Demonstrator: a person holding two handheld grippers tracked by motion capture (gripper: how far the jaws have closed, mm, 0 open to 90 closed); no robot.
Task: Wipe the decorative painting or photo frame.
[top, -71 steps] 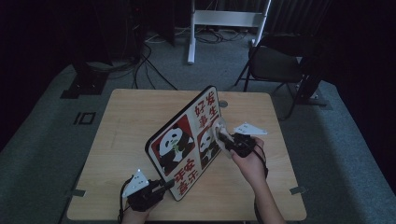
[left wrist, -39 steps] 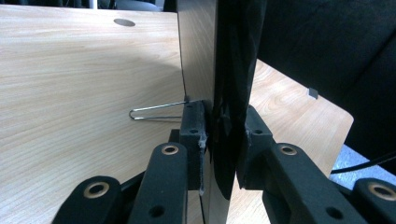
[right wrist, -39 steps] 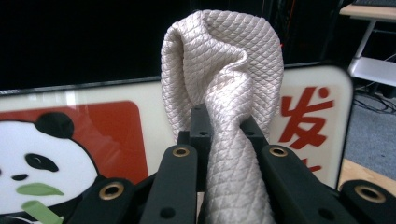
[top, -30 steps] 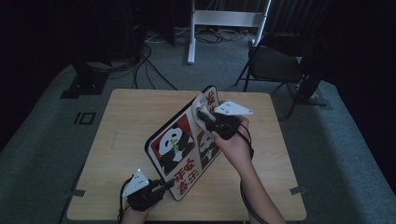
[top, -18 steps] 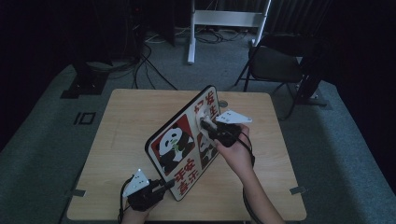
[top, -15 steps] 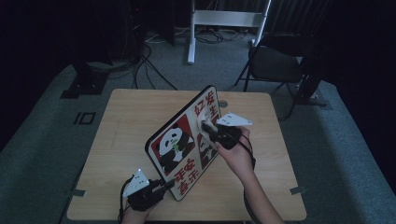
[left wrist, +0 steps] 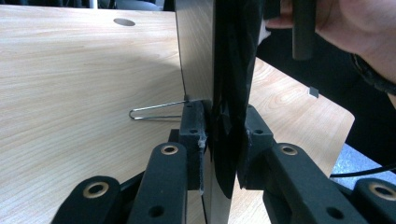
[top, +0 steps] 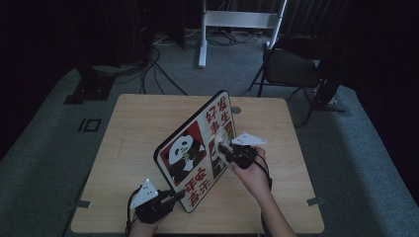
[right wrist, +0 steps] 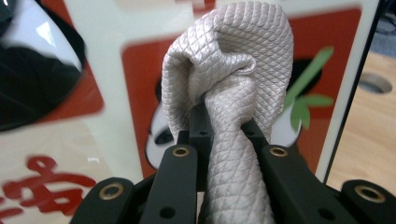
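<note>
Cloth on the panda board, board held on edge

The left gripper (top: 170,199) is clamped tight on the near corner of the upright, glossy red-and-white panda picture board (top: 197,148), standing on the light wooden table (top: 133,128); the right gripper (top: 228,150), jaws pinched on a bunched, quilted pale-grey cloth (right wrist: 233,84), presses it against the board's printed face.

The left gripper (top: 170,197) sits low at the near edge, jaws clamped. The right gripper (top: 226,148) is held higher, wrist bent, jaws pinched tight.
</note>
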